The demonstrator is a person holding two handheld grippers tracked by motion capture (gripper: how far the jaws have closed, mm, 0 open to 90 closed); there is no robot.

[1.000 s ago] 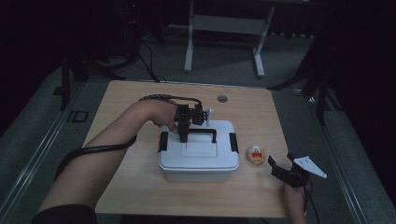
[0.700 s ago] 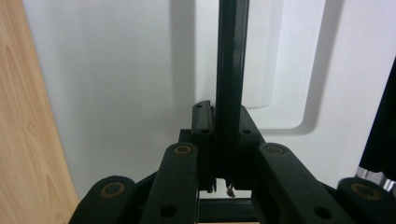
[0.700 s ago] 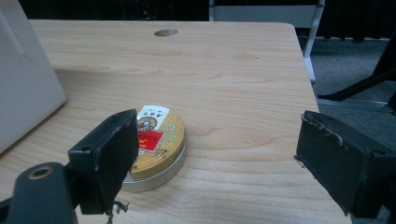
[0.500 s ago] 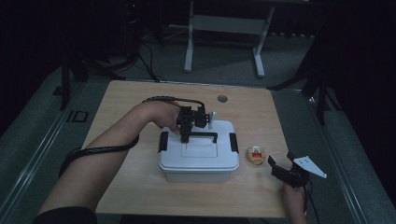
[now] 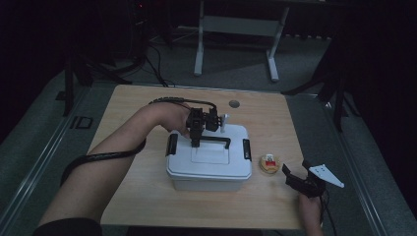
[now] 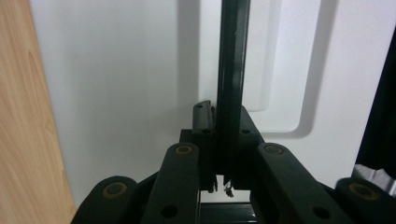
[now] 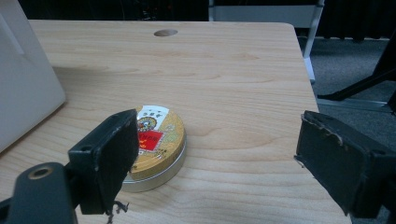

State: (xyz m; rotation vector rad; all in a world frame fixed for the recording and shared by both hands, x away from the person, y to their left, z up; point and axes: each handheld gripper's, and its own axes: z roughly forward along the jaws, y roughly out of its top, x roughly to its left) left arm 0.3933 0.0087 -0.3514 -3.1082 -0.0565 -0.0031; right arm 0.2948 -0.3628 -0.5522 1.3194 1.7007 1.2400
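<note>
- The left gripper (image 5: 195,142), just left of centre in the high view, has just been closing its jaws, and they now pinch the black handle (image 5: 212,140) that lies across the lid of the white storage box (image 5: 209,169).
- In the left gripper view the handle (image 6: 231,79) runs as a dark bar up the middle of the frame, gripped between the two black jaws at lower centre, with the white lid (image 6: 121,84) behind it.
- With that grip made, the box looks ready to be lifted or its handle swung up; I judge the grasp step done.
- The box sits mid-table, both black side latches apparently down.
- The right gripper (image 5: 301,180), at lower right, holds nothing, its jaws spread wide.
- In the right gripper view a small round gold tin (image 7: 156,149) rests on the wooden table (image 7: 233,84) beside the left-hand jaw, apart from the box.
</note>
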